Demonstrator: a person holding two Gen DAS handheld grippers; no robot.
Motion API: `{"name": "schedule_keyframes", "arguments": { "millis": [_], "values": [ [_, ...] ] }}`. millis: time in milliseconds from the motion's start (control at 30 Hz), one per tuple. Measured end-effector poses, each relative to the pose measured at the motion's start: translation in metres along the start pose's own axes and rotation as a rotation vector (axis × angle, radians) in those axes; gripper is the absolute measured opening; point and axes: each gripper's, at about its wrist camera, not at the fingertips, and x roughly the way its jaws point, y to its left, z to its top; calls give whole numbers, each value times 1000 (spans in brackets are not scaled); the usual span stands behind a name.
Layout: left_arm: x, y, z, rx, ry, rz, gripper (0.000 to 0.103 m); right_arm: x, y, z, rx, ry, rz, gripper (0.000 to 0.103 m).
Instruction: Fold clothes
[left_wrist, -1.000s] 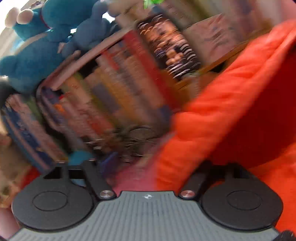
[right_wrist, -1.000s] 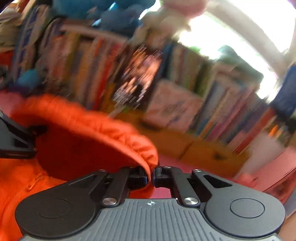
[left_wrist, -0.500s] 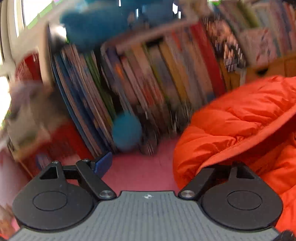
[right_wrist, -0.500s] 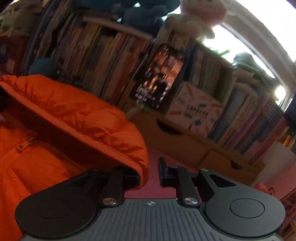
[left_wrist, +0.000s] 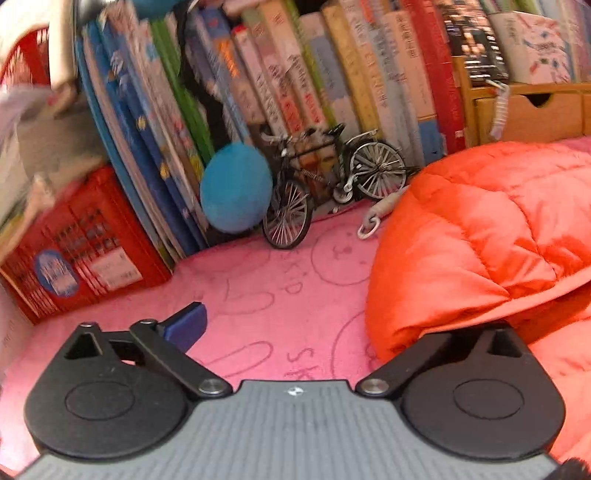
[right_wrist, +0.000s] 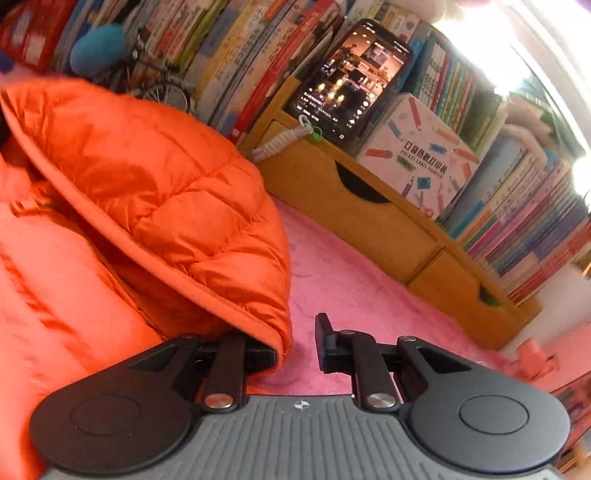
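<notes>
Over on the left, the left gripper (left_wrist: 295, 325) is hovering low over the pink blanket (left_wrist: 280, 280), fingers spread wide, its right finger tucked under the hood's edge. The orange puffer jacket (left_wrist: 487, 229) is lying between both tools. On the right, the right gripper (right_wrist: 295, 343) is gaping too, hood hem draping over its left finger.

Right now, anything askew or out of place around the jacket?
The orange jacket lies bunched, its hood edge draped over one finger of the open right tongs. A model bicycle and blue ball stand beside it on the pink mat.
</notes>
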Motion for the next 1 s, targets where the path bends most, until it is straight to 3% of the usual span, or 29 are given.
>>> {"name": "schedule_keyframes", "arguments": {
  "millis": [100, 167, 233, 267, 333, 433, 500, 567, 633, 667, 700, 733, 767, 800, 933, 1000],
  "values": [
    [-13, 1, 3, 13, -13, -57, 96, -4, 5, 5, -24, -41, 13, 24],
    [-29, 0, 5, 34, -32, -102, 94, -17, 2, 8, -3, -88, 36, 39],
    [-46, 0, 7, 65, -58, -151, 99, -34, -9, 11, 62, -127, 62, 57],
    [-55, 0, 8, 89, -78, -179, 101, -41, -14, 12, 92, -143, 82, 60],
    [-70, -1, 10, 136, -113, -205, 101, -53, -24, 13, 142, -160, 144, 69],
    [-87, -3, 15, 207, -155, -200, 101, -67, -37, 14, 186, -166, 258, 72],
    [-104, 7, 19, 181, -209, -273, 101, -72, -47, 15, 242, -181, 361, 74],
    [-108, 23, 27, 5, -248, -379, 101, -63, -57, 20, 395, -176, 418, 76],
    [-110, 39, 35, -196, -283, -486, 103, -54, -68, 26, 548, -171, 473, 74],
    [-105, 39, 40, -277, -276, -486, 103, -49, -73, 29, 625, -167, 500, 69],
    [-97, 33, 44, -314, -255, -432, 103, -45, -78, 31, 701, -164, 527, 51],
    [-87, 22, 47, -312, -221, -354, 102, -39, -78, 35, 745, -146, 536, 37],
    [-77, 9, 49, -301, -183, -270, 101, -29, -71, 39, 728, -100, 509, 34],
    [-66, -1, 49, -282, -145, -234, 100, -20, -62, 43, 707, -55, 491, 30],
    [-29, -36, 35, -190, 6, -199, 99, -4, -24, 37, 595, 53, 495, 25],
    [-14, -44, 25, -154, 62, -160, 101, -3, -14, 33, 557, 58, 481, 25]
  ]
}}
